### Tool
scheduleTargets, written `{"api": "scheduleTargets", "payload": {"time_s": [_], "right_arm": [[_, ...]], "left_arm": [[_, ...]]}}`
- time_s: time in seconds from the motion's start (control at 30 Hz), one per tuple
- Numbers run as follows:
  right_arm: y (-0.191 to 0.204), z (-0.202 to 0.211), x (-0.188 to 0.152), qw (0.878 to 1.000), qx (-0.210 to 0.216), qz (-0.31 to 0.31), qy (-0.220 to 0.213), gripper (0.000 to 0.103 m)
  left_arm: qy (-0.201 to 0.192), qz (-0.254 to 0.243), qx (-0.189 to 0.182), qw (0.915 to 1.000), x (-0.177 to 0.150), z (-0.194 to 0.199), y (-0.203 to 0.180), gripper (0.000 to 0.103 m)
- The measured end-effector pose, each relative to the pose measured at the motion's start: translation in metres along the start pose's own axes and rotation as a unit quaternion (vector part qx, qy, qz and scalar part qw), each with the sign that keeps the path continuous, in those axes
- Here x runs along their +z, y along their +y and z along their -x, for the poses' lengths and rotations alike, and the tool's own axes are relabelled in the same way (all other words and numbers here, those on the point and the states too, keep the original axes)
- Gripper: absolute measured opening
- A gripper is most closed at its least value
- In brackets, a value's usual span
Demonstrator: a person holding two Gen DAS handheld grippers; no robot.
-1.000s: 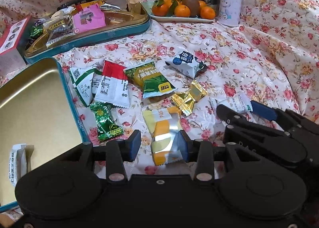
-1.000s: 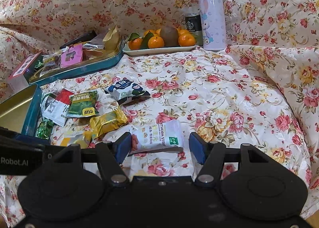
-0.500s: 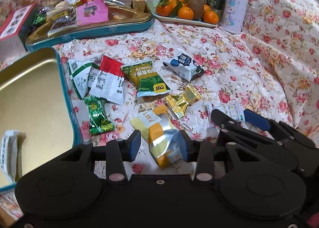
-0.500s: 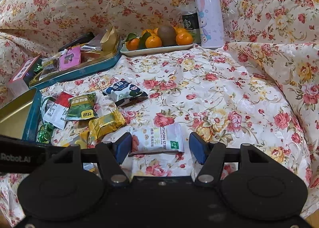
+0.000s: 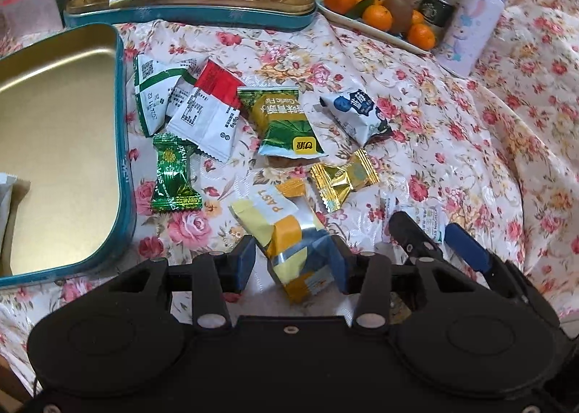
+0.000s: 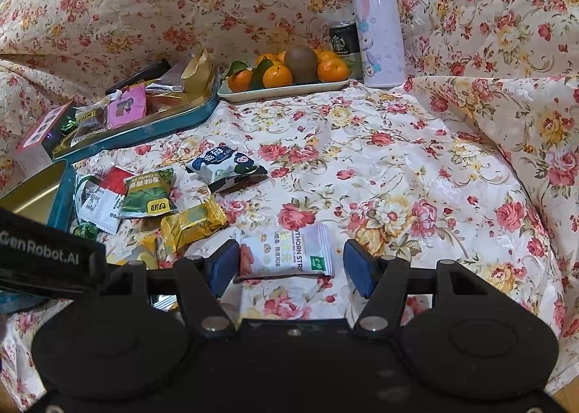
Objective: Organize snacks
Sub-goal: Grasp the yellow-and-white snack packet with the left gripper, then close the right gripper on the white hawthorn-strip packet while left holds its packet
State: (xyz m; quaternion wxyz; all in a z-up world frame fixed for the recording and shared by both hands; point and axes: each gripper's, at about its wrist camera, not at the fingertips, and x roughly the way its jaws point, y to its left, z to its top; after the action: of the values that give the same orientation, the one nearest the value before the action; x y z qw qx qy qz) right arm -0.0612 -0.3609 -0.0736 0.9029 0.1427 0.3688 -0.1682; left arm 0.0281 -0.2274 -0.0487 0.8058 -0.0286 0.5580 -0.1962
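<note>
Mostly unfinished, judging by the spread of loose packets.

Left wrist view. Open teal tin [image 5: 125, 167] at left, nearly bare, one pale packet at its near left edge; second tin [image 5: 188, 17] at far left already loaded with snacks. Scattered on the floral surface [image 5: 416, 145] between them: white-and-green packet [image 5: 153, 94], red-and-white packet [image 5: 206, 113], green garlic packet [image 5: 286, 123], blue-and-white packet [image 5: 356, 114], green twist candy [image 5: 172, 174], gold candy [image 5: 343, 178]. Left gripper [image 5: 291, 263] with jaws opening around the yellow-and-silver packet [image 5: 289, 235]; right pad close against the wrapper, left pad standing clear, so no firm clamp visible. Against the earlier frame: view rolled so the tin sits lower left, jaws wider, yellow packet no longer pinched and lying more tilted.

Right wrist view. Right gripper [image 6: 291, 263] spread apart, straddling the white hawthorn strip packet [image 6: 289, 254], which lies flat on the surface with neither pad touching it. Fruit plate [image 6: 282, 93], dark can [image 6: 342, 42] and lilac bottle [image 6: 378, 26] at far centre, apart from the sorting. Against the earlier frame: no change in pose or opening; packet unmoved.

Remaining, by this reading: every loose packet, including both straddled ones, not yet in a tin.
</note>
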Motion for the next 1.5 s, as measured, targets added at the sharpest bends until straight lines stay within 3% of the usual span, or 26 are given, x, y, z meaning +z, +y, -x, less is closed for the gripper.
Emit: {"api": "scheduleTargets", "payload": {"time_s": [0.3,0.63,1.03,1.2,1.5], "right_arm": [[-0.003,0.003,-0.001,1.0,0.0,-0.002,0.0,0.064],[-0.001,0.005,-0.003,1.0,-0.001,0.011,0.004,0.065],[-0.004,0.015,-0.001,1.0,-0.014,0.008,-0.003,0.065],[-0.001,0.019,0.001,0.997,-0.045,0.059,-0.024,0.066],[-0.009,0.028,-0.003,0.997,-0.041,0.065,0.008,0.066]], "left_arm": [[0.0,0.038,-0.006,0.9992,0.003,0.0,0.002,0.053],[-0.003,0.045,-0.002,0.999,0.004,0.0,0.007,0.054],[0.0,0.011,0.02,0.9997,0.001,0.007,0.018,0.056],[0.0,0.008,0.018,0.9998,-0.004,0.009,0.02,0.055],[-0.005,-0.018,0.022,0.9996,-0.008,0.01,0.018,0.055]]}}
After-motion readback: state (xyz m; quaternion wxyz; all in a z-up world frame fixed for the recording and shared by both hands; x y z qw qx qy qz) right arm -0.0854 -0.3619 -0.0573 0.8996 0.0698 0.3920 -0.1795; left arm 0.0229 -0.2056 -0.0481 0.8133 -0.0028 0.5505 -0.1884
